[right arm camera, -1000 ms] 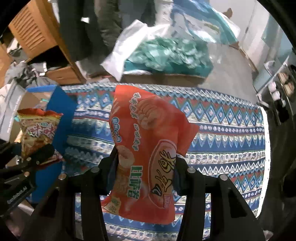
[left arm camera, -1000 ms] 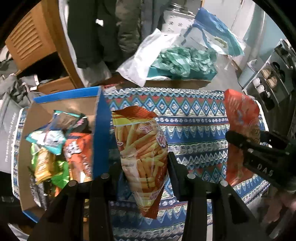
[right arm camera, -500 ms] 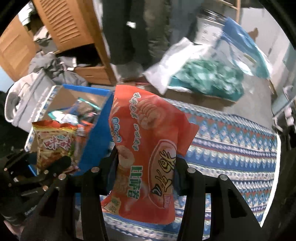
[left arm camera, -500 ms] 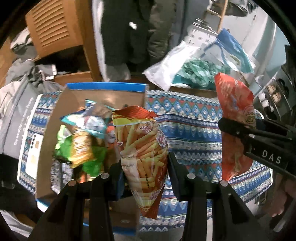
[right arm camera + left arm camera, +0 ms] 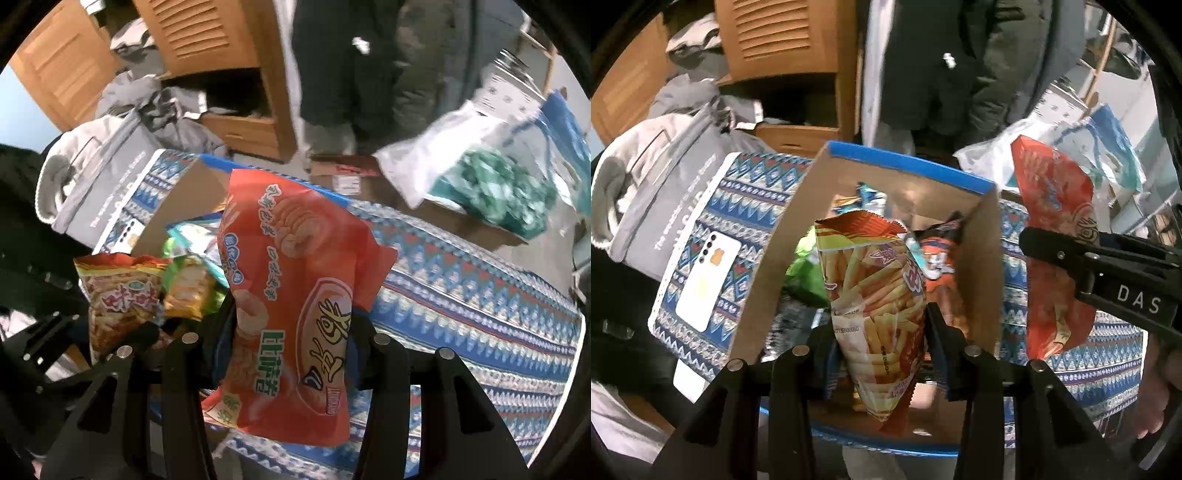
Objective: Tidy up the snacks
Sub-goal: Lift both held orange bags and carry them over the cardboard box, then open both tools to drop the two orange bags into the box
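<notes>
Left hand-held gripper (image 5: 879, 354) clamped on fries bag (image 5: 875, 295), held over box (image 5: 982, 280) of snacks just ahead. Right hand-held gripper (image 5: 288, 343) clamped on red bag (image 5: 295, 314), above table (image 5: 480, 302), right of box. Phone (image 5: 707, 284) left of box.

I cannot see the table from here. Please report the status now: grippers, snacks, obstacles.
Left gripper shut on fries bag, above open cardboard box. Right gripper shut on orange snack bag, beside box. Box already holds snacks; white phone lies alongside.
</notes>
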A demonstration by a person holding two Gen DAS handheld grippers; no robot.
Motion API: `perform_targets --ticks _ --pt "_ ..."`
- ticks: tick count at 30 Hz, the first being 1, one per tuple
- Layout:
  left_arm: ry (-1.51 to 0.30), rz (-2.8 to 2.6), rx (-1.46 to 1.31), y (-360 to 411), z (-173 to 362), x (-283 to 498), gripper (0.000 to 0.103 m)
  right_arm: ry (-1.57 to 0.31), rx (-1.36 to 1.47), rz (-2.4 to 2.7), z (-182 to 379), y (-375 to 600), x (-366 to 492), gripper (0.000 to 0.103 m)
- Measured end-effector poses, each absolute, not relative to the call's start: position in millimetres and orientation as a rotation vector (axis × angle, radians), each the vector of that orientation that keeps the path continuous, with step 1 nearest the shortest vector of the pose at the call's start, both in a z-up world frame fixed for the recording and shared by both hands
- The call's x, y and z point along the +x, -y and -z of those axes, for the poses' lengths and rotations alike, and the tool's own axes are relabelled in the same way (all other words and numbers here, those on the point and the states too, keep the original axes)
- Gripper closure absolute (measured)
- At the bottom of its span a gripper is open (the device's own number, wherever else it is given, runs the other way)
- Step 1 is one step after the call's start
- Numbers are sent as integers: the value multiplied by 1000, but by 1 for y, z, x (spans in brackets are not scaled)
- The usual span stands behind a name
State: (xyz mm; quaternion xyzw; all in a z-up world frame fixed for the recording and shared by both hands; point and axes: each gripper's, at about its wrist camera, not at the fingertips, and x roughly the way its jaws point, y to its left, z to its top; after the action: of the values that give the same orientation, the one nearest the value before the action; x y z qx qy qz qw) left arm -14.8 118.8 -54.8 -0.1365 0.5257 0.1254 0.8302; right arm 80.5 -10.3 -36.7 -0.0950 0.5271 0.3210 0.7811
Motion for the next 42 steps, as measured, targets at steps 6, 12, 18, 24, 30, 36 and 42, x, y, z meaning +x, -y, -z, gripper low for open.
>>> perform_targets --ticks 6,12,18,24,30,36,42 --pt "-1113 -320 -304 -146 66 -26 61 -1163 -222 -726 44 -25 76 55" --pt "-1141 -341 -365 -162 79 -28 58 -1190 -216 -750 53 -44 76 49" --pt "-1099 -382 -331 -160 69 -31 29 -1174 -221 -737 52 -45 76 37" --pt "-1065 -372 -303 -153 53 -36 24 -1153 -204 -733 41 -36 73 33" --pt "-1031 -368 -317 -153 38 -47 21 -1096 -174 -777 20 -33 67 23" --pt "-971 -391 -325 -156 19 -56 21 -1050 -170 -765 3 -20 58 23" --pt "-920 -385 -312 -152 5 -67 15 -976 -187 -731 -19 5 39 23"
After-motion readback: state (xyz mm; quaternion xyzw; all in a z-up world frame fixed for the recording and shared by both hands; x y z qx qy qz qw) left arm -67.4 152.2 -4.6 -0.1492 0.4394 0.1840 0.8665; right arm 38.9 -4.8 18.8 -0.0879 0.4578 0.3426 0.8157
